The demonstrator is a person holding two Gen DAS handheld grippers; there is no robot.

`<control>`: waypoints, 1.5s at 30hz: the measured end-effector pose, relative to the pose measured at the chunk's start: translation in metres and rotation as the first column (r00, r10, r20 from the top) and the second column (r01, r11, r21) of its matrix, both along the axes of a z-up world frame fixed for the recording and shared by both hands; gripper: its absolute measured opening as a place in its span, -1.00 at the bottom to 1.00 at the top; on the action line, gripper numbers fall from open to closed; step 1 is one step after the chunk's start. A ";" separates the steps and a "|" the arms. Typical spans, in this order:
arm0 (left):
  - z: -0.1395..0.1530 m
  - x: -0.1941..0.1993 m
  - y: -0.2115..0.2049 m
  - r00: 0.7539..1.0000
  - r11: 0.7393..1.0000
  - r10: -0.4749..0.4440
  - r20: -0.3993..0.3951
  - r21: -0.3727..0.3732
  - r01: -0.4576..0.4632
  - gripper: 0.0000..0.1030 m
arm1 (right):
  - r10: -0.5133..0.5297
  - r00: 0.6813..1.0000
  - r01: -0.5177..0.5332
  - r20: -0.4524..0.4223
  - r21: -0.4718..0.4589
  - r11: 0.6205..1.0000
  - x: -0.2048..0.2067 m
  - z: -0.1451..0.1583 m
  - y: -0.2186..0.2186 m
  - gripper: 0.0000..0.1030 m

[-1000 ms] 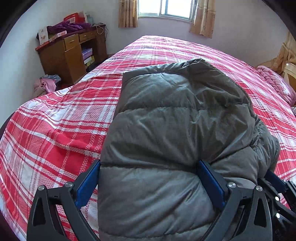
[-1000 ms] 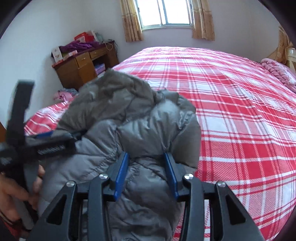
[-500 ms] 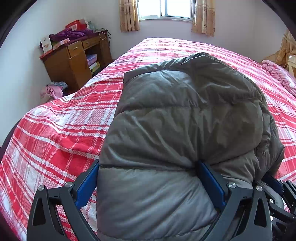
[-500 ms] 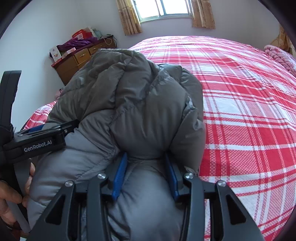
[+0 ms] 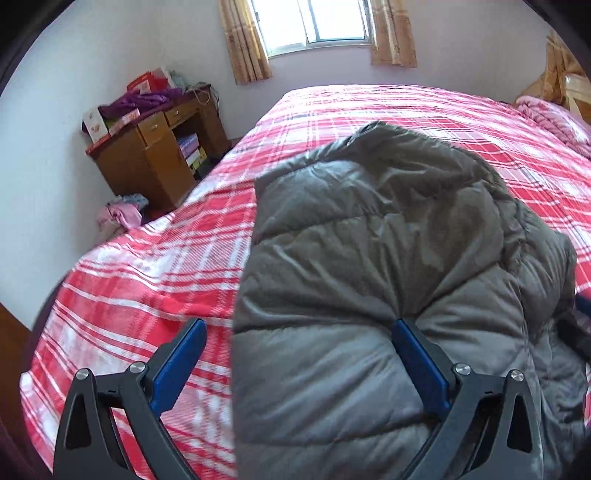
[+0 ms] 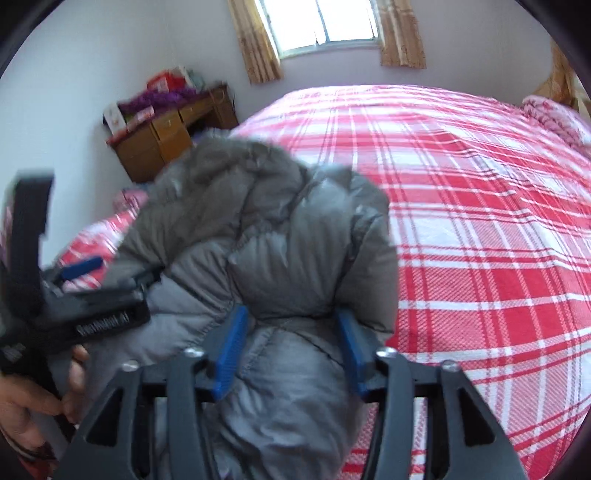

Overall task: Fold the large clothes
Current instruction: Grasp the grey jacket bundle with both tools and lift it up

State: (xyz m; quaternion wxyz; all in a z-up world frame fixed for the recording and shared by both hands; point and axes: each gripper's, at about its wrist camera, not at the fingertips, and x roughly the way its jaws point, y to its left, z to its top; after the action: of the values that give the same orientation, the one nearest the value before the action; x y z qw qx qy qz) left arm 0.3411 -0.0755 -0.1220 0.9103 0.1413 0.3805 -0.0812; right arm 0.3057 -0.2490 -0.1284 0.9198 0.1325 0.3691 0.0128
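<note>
Left wrist view: a wooden desk (image 5: 155, 155) stands by the wall, its open shelf holding stacked books (image 5: 190, 149); purple cloth and boxes lie on top. The left gripper (image 5: 295, 363) is spread wide. Its right blue pad presses into a crease of the grey puffer jacket (image 5: 369, 266), while the left pad stands clear of the fabric, over the red plaid bedspread (image 5: 147, 266). The jacket is a folded bundle lying on the bed, its long axis running away from the camera toward the window (image 5: 317, 22); the far end narrows to a rounded tip.

Right wrist view: the desk (image 6: 162, 140) shows blurred, its contents unclear. The right gripper (image 6: 291, 345) is closed to a narrow gap, both blue pads pinching a fold of the jacket (image 6: 280, 236). The jacket bulges above the fingers and points up and left toward the desk, over the bedspread (image 6: 480, 240). At the left edge, the person's hand (image 6: 22, 406) holds the left gripper's (image 6: 92, 295) black body.
</note>
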 end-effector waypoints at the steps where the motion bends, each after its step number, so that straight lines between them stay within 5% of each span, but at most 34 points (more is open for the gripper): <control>1: 0.003 -0.002 0.000 1.000 1.000 -0.005 0.011 0.010 0.005 0.97 | -0.014 1.000 0.013 0.027 0.018 1.000 -0.004 0.006 -0.005 0.65; 6: 0.018 -0.009 0.010 0.998 0.999 0.001 0.060 0.037 -0.003 0.97 | -0.081 0.993 0.073 0.082 0.092 0.993 -0.005 0.024 -0.035 0.78; 9: 0.022 0.000 0.029 1.000 0.997 0.003 0.029 -0.072 -0.001 0.96 | -0.074 0.996 0.068 0.047 0.113 0.991 0.006 0.018 -0.045 0.78; 10: 0.020 0.007 0.042 1.000 0.987 0.005 -0.004 -0.161 -0.005 0.96 | -0.066 0.997 0.062 0.034 0.122 0.991 0.011 0.015 -0.047 0.79; 13: 0.003 0.030 0.075 0.988 0.917 -0.003 -0.155 -0.395 -0.060 0.96 | -0.063 0.998 0.064 -0.013 0.174 0.983 0.024 -0.001 -0.061 0.79; 17: -0.029 0.047 0.089 0.955 0.833 -0.084 -0.285 -0.546 -0.089 0.96 | -0.024 0.994 0.054 -0.103 0.304 0.951 0.040 -0.036 -0.066 0.80; 20: -0.047 0.049 0.079 0.922 0.756 -0.206 -0.329 -0.651 -0.063 0.96 | -0.009 0.998 0.026 -0.056 0.312 0.950 0.038 -0.041 -0.061 0.83; 28: -0.048 0.049 0.057 0.926 0.791 -0.263 -0.270 -0.610 0.047 0.91 | 0.139 0.988 -0.118 -0.060 0.266 0.957 0.047 -0.043 -0.032 0.82; 31: -0.042 0.034 0.056 0.930 0.782 -0.277 -0.241 -0.620 0.072 0.58 | 0.156 0.984 -0.135 -0.085 0.217 0.967 0.053 -0.041 -0.018 0.55; 34: -0.040 0.030 0.067 0.933 0.760 -0.286 -0.219 -0.644 0.082 0.32 | 0.207 0.973 -0.175 -0.104 0.253 0.951 0.051 -0.038 -0.010 0.01; 39: -0.024 0.013 0.091 0.948 0.748 -0.268 -0.173 -0.657 0.092 0.15 | 0.243 0.965 -0.209 -0.099 0.269 0.940 0.039 -0.026 0.008 -0.26; 45: 0.019 0.003 0.160 0.987 0.726 -0.137 -0.090 -0.686 0.038 0.14 | 0.390 0.921 -0.379 0.012 0.268 0.886 0.042 0.017 0.072 -0.29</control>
State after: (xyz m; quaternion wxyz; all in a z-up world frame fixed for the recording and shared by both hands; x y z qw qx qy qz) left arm 0.3445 0.0846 -0.1028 0.8660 -0.1905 0.3772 -0.2672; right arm 0.3474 -0.1772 -0.1109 0.8649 0.1788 0.4023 0.2412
